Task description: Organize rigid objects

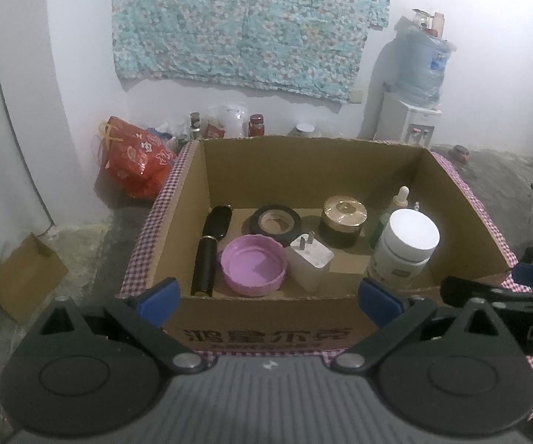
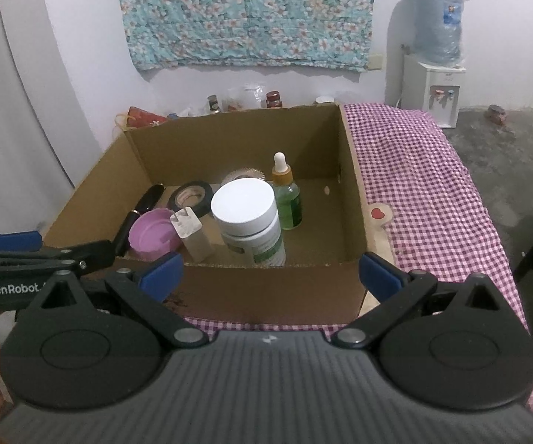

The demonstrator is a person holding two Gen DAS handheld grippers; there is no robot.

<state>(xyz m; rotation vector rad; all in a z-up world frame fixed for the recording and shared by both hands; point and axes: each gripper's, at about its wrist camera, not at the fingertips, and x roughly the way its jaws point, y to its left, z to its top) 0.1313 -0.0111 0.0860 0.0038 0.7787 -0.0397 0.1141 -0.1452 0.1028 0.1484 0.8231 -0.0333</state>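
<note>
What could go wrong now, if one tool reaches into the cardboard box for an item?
1. The white-capped bottle stands tall near the front wall of the cardboard box, close to the dropper bottle; a reach past it may tip one.
2. The white charger stands on end beside the pink lid, so a nudge could topple it.
3. Both the left tool and the right tool are open side by side and may collide.
</note>
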